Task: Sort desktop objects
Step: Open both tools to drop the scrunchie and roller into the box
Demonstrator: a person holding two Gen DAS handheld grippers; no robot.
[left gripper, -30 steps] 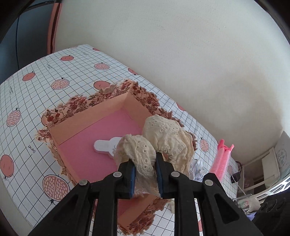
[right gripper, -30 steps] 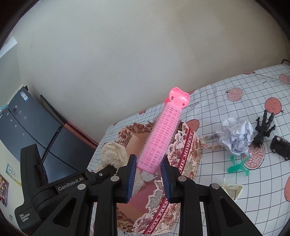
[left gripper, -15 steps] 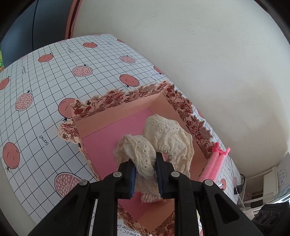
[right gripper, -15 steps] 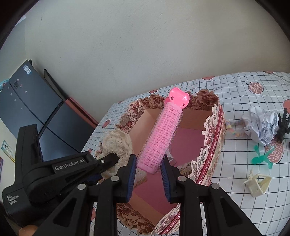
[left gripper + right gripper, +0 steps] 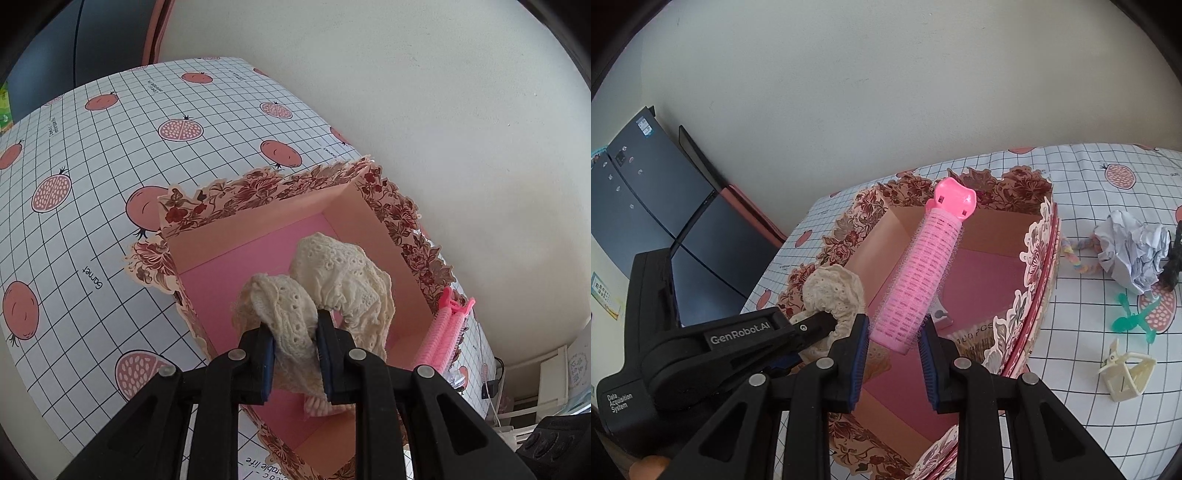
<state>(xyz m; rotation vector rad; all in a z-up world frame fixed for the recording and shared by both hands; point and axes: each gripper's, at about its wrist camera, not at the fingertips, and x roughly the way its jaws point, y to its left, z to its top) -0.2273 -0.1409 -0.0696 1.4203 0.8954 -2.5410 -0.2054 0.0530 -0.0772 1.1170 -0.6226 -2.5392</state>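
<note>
Floral box (image 5: 1038, 266), pink floor, small white clip (image 5: 938, 314) inside

The left gripper (image 5: 294, 345) pinched a cream lace scrunchie (image 5: 325, 291) above the pink floor of a floral-edged box (image 5: 258, 192) on the pomegranate-print tablecloth (image 5: 110, 155). A pink hair roller (image 5: 443, 332) showed at the box's right wall.

Plain cream wall (image 5: 886, 110) close behind, daylight soft on it, dark cabinet (image 5: 646, 206) to one side (glossy panels), white shelving (image 5: 550, 373) opposite
</note>
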